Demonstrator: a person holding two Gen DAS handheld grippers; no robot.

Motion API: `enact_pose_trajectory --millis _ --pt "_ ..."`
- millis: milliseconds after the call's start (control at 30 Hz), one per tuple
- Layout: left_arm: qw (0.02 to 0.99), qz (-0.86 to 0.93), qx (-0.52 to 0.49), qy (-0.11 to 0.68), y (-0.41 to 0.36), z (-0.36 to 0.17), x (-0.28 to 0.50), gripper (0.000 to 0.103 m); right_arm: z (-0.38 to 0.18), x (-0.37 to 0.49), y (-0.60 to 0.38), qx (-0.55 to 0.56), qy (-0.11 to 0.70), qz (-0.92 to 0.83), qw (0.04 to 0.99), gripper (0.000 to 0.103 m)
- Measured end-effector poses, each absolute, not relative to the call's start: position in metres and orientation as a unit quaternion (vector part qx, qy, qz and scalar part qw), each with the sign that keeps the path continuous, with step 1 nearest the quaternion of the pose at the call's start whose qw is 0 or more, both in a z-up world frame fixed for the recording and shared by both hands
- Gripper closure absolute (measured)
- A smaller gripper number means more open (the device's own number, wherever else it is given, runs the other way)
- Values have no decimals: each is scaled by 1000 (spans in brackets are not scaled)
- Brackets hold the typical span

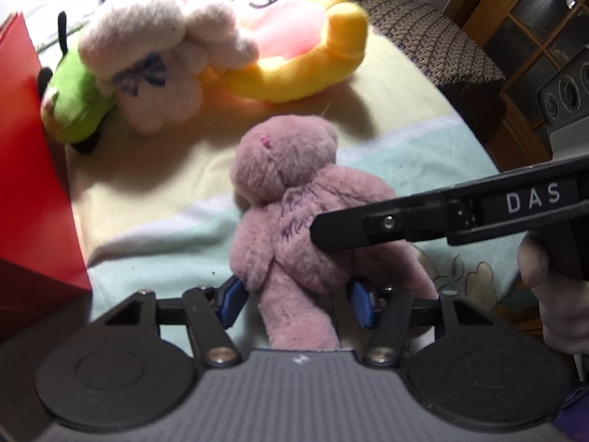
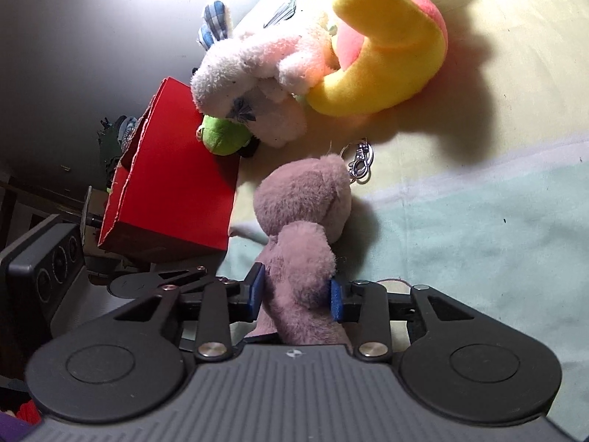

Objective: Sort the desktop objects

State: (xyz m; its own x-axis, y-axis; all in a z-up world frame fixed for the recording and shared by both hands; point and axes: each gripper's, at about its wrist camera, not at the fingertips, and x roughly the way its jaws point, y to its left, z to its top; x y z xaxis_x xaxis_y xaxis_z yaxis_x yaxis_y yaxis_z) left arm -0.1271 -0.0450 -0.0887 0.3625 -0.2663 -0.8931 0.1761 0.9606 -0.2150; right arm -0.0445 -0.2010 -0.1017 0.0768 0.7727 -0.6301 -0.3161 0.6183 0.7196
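A mauve plush bear (image 1: pixel 291 199) lies on the pastel blanket. My left gripper (image 1: pixel 294 300) has its blue pads on either side of the bear's leg, and they appear pressed on it. My right gripper (image 2: pixel 296 294) is shut on the bear's (image 2: pixel 305 221) arm or side; in the left wrist view its black finger (image 1: pixel 405 221) reaches in from the right onto the bear's body. A metal key ring (image 2: pixel 359 162) hangs at the bear's head. A red box (image 2: pixel 173 188) stands open to the left; it also shows in the left wrist view (image 1: pixel 33 169).
A white plush (image 1: pixel 154 62), a green plush (image 1: pixel 77 107) and a large yellow and pink plush (image 1: pixel 302 40) lie together beyond the bear. A speaker (image 1: pixel 567 88) and a woven stool (image 1: pixel 430 40) stand off the blanket's right edge.
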Motion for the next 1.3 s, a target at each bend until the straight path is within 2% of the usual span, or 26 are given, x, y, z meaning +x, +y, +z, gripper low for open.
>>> enact_pose_trajectory --millis 300,467,600,933,1100,1300 --pt "881 -165 -38 442 -30 -12 -133 46 -25 -61 -217 207 468 395 763 67" --pt "913 -145 -47 378 28 37 -144 46 25 -69 -186 210 390 427 789 67" --pt "931 -100 -45 348 88 59 -161 46 44 -69 -129 216 346 465 786 67" --pt "927 37 -39 370 234 39 -189 46 18 -60 50 187 345 562 728 68" --pt "911 60 -45 406 293 17 -184 45 -17 -55 115 199 389 564 701 68" --pt "901 65 -37 428 310 -5 -184 46 -40 -56 143 218 453 528 684 68"
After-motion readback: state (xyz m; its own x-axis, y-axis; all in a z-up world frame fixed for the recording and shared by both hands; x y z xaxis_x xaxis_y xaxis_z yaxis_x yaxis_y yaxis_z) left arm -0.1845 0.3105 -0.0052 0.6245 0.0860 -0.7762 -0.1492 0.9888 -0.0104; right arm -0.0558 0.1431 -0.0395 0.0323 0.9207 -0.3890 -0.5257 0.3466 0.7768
